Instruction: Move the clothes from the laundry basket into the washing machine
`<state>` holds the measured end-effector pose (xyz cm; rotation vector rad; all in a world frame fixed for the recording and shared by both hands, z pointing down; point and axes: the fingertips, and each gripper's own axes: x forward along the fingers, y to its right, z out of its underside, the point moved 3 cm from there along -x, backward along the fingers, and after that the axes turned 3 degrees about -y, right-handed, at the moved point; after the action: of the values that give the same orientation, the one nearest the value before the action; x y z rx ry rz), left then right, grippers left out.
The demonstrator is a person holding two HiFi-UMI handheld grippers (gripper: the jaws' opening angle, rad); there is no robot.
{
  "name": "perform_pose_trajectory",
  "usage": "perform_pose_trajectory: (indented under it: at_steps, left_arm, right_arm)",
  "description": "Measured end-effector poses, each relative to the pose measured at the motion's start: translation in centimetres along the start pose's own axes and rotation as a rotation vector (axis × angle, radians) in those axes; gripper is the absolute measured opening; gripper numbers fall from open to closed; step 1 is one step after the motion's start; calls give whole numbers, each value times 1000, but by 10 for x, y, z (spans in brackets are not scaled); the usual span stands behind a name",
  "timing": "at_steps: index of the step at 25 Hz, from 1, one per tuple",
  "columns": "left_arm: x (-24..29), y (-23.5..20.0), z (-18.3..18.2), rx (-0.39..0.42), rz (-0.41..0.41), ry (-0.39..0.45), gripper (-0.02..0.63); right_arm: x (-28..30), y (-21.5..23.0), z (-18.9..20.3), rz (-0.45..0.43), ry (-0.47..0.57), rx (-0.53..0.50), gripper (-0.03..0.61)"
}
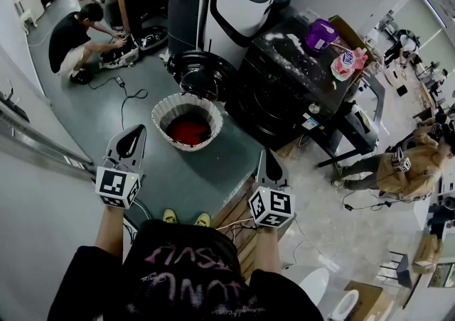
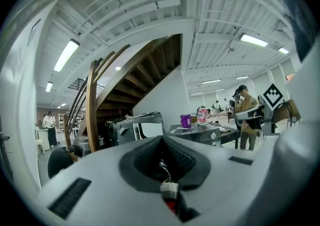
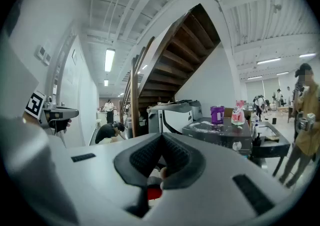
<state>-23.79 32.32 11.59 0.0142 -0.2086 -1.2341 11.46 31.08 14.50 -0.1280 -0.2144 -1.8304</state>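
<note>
Clothes [image 1: 188,129] — red heap in white basket [image 1: 162,108]; left tool [image 1: 135,135], right tool [image 1: 266,160] both pressed together.

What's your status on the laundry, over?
Left gripper and right gripper shut, empty. Red clothes in the laundry basket, grippers short of it. Nothing seen blocking the washing machine.
</note>
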Motion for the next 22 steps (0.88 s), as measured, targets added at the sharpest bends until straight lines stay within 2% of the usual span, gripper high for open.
perform_pose_trajectory:
  at_steps: [6,18,20,21,22]
  left_arm:
    - [3,2,-3,-3,16,1,11]
    - [-1,-9,3,-56,-29,-19,11]
    - [-1,-10,2,-61,-37,-17,12]
    - [0,-9,2,-63,-34,-21,16]
    - [1,-8,3,-67,-25,-27,47]
  right_arm:
    - [4,-7,1,-2,-5,10,3]
    - [6,-3,-3,-7,34,25,6]
    - [7,-3,-3,-21,33,27,38]
    - [8,-4,-3,-33,31,30,69]
    - [9,-4,-2,-43,28,32,123]
